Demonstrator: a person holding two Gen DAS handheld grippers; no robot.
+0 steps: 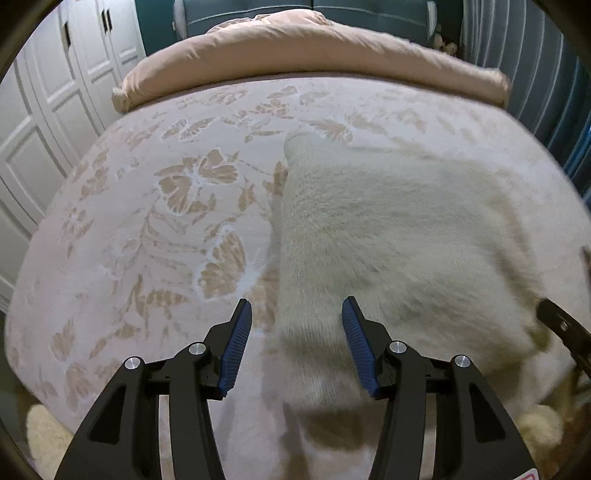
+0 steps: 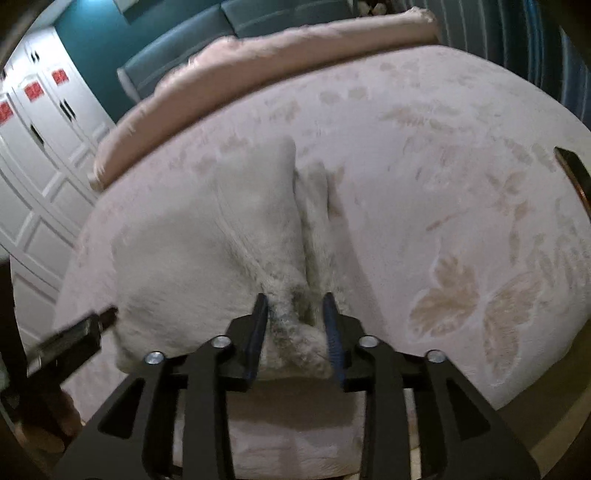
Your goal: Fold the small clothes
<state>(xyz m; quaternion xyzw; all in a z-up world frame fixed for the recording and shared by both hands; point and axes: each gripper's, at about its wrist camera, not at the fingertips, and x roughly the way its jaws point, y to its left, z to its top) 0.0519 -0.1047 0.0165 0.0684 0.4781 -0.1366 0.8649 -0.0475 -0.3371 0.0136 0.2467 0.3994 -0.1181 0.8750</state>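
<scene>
A cream fluffy garment [image 1: 388,229] lies on the bed, its left edge folded straight. My left gripper [image 1: 295,314] hovers open over the garment's near left corner, and its blue pads [image 1: 238,339] touch nothing. In the right wrist view the garment [image 2: 192,243] shows a raised fold running toward me. My right gripper [image 2: 294,301] stands partly open around the near end of that fold; the fluffy bunch sits loose between the pads [image 2: 332,332]. Each view catches the other gripper's black tip: the right one [image 1: 565,328] and the left one [image 2: 74,332].
The pale pink bedspread [image 1: 166,221] has a butterfly pattern. A rolled beige duvet [image 1: 295,48] lies across the far end, before a teal headboard [image 1: 369,14]. White wardrobe doors [image 1: 44,122] stand at the left. A dark flat object [image 2: 572,173] lies at the bed's right edge.
</scene>
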